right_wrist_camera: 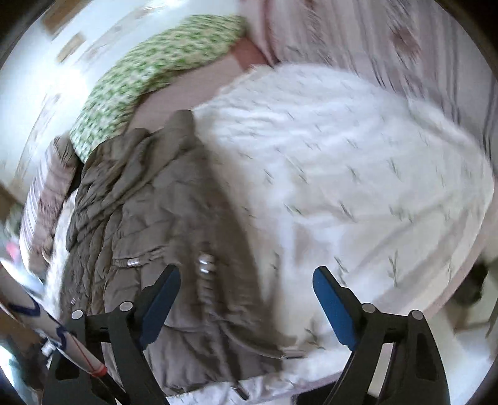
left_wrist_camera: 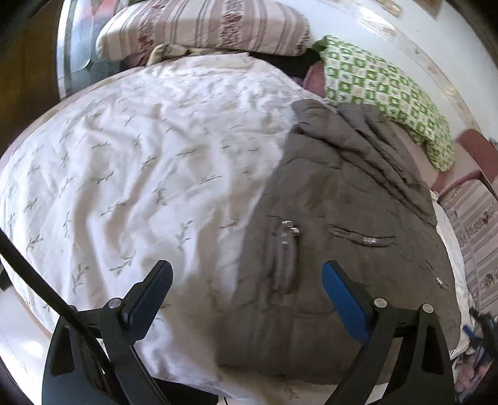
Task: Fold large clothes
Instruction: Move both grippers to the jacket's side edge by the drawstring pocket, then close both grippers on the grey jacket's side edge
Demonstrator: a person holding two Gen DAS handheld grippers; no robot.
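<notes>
Grey jacket [left_wrist_camera: 342, 218] on duvet [left_wrist_camera: 140, 162], tools apart

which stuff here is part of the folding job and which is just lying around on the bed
For the job:
- brown padded jacket, spread on the bed
- left hand-held gripper, open above it
- right hand-held gripper, open

Lying about:
- white leaf-print duvet
- green checked cloth
- striped pillow

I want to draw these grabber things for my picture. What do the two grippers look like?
Both look alike. The left gripper has two black plastic arms shaped like an open V, with flat bright blue pads on the inner faces and round silver bolts at the joints. A black cable runs beside it. The right gripper has the same black arms, blue pads and silver bolts.
</notes>
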